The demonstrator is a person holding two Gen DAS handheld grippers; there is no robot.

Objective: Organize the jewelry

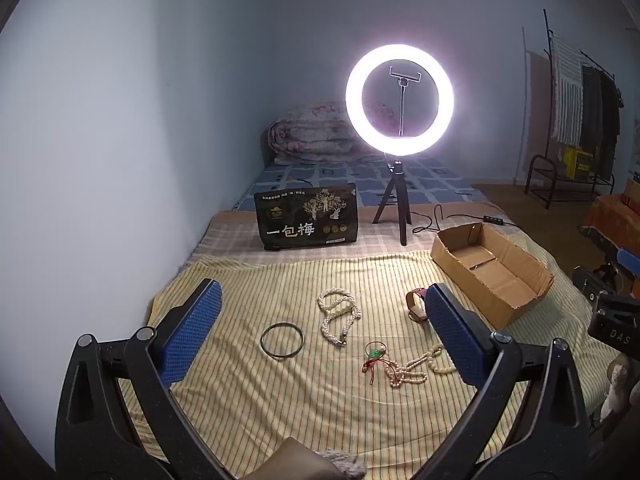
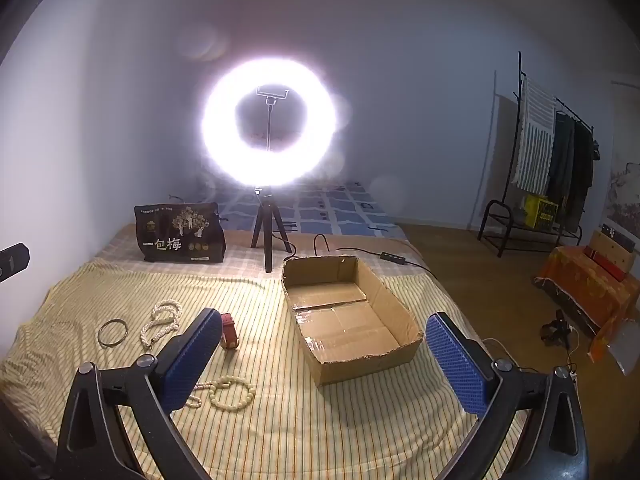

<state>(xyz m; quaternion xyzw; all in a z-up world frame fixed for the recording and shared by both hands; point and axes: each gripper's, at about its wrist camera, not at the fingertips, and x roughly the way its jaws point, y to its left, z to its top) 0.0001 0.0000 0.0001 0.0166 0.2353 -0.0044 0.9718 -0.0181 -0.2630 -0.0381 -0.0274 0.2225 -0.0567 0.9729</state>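
Note:
Jewelry lies on a striped yellow cloth (image 1: 280, 400): a dark bangle (image 1: 282, 340), a pearl rope necklace (image 1: 338, 316), a red cord with a green pendant (image 1: 374, 356), a cream bead necklace (image 1: 408, 370) and a red-strapped watch (image 1: 416, 306). My left gripper (image 1: 324, 300) is open above them, empty. The empty cardboard box (image 2: 348, 316) sits to the right. My right gripper (image 2: 324, 330) is open over the box's near end, empty. In the right wrist view the bangle (image 2: 113, 332), pearl rope (image 2: 162, 322), watch (image 2: 229, 330) and a bead bracelet (image 2: 233, 393) lie left of the box.
A lit ring light on a small tripod (image 1: 394, 208) stands behind the cloth, its cable (image 2: 360, 252) trailing right. A black snack bag (image 1: 306, 216) stands at the back left. A folded quilt (image 1: 316, 132), a clothes rack (image 2: 552, 160) and an orange-covered seat (image 2: 592, 284) are farther off.

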